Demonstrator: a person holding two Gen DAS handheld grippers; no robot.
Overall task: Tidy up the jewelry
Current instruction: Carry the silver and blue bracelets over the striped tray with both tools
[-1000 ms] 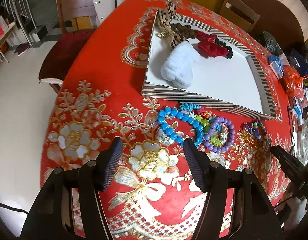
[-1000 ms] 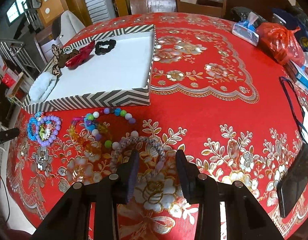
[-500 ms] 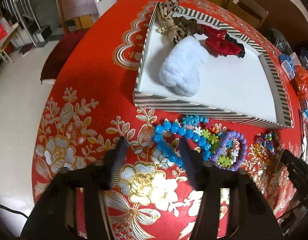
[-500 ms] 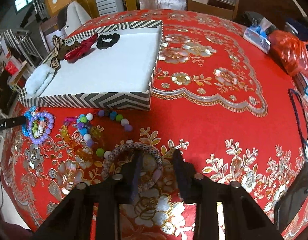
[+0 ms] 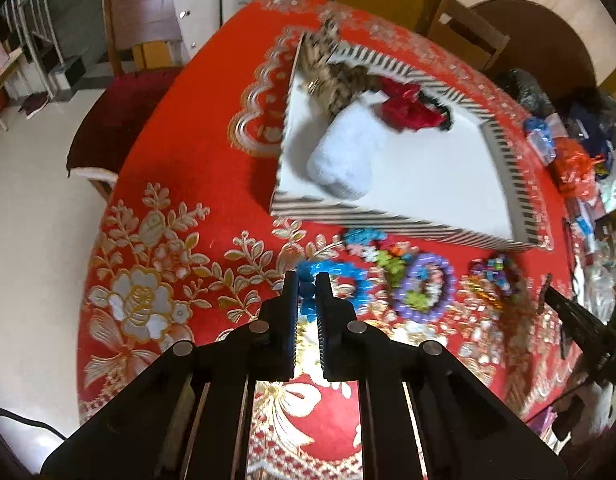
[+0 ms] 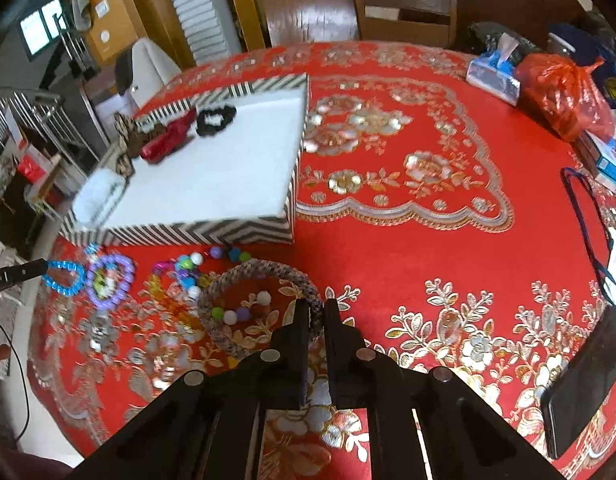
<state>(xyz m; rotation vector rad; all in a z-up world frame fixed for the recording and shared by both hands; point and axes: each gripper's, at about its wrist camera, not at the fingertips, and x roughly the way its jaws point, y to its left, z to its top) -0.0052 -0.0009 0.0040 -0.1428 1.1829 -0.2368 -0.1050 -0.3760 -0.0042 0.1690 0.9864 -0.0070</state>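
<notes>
While both hands work low over the red surface (image 6: 388,248), the left gripper (image 5: 307,280) pinches the blue bead bracelet (image 5: 332,280); the right gripper (image 6: 316,308) pinches the braided bracelet (image 6: 260,272) (both just before the striped tray (image 6: 180,234)).

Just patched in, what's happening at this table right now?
A person with a gripper in each hand is sorting jewelry on a red tablecloth. The left gripper has its jaws shut on a blue bead bracelet; the right gripper is shut on a grey braided bracelet. A purple bracelet and other beads lie in front of the striped tray, which holds a white fluffy item and scrunchies.
</notes>
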